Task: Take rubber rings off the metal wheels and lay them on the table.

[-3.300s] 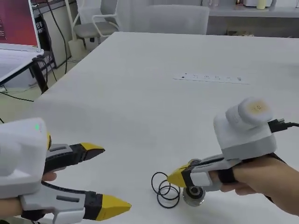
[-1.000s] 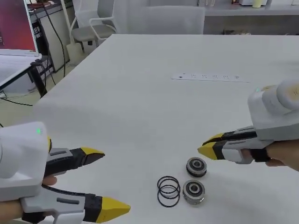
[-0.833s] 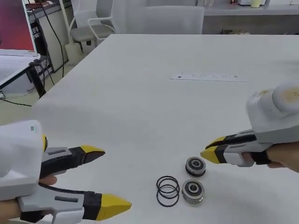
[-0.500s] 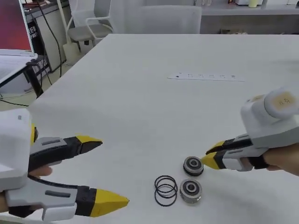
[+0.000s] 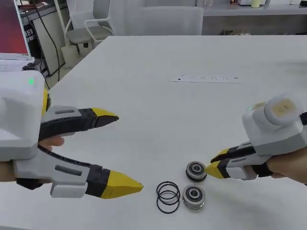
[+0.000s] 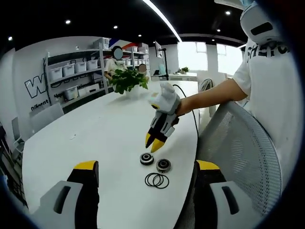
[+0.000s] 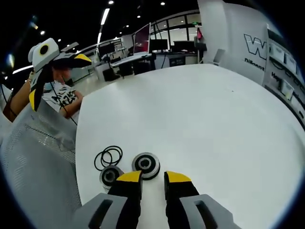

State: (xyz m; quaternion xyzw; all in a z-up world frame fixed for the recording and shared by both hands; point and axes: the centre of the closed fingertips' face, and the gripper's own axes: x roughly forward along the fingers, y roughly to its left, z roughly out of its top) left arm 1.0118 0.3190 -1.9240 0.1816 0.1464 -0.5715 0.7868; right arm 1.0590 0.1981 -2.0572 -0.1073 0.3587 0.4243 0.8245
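Observation:
Two metal wheels stand near the table's front edge. The nearer one (image 5: 193, 194) looks bare and silvery; the farther one (image 5: 195, 169) has a dark outer band. Loose black rubber rings (image 5: 168, 196) lie overlapping just left of the nearer wheel. My right gripper (image 5: 216, 163) hovers just right of the farther wheel, open by a narrow gap, holding nothing. From its own view the farther wheel (image 7: 146, 163) sits just ahead of the tips, left of the nearer wheel (image 7: 110, 175) and rings (image 7: 108, 156). My left gripper (image 5: 120, 151) is wide open and empty, left of the rings (image 6: 157, 180).
A flush power strip (image 5: 207, 78) is set into the white table (image 5: 144, 96) farther back. A chair (image 5: 158, 19) stands at the far end, and another chair and a desk with cables (image 5: 29, 33) at the left. A mesh chair back (image 6: 238, 152) is close by.
3.3 s ago the right gripper was down at one wheel by the rings; now a second wheel stands beside it. Over the last second the right gripper came down toward that wheel, and the left gripper rose.

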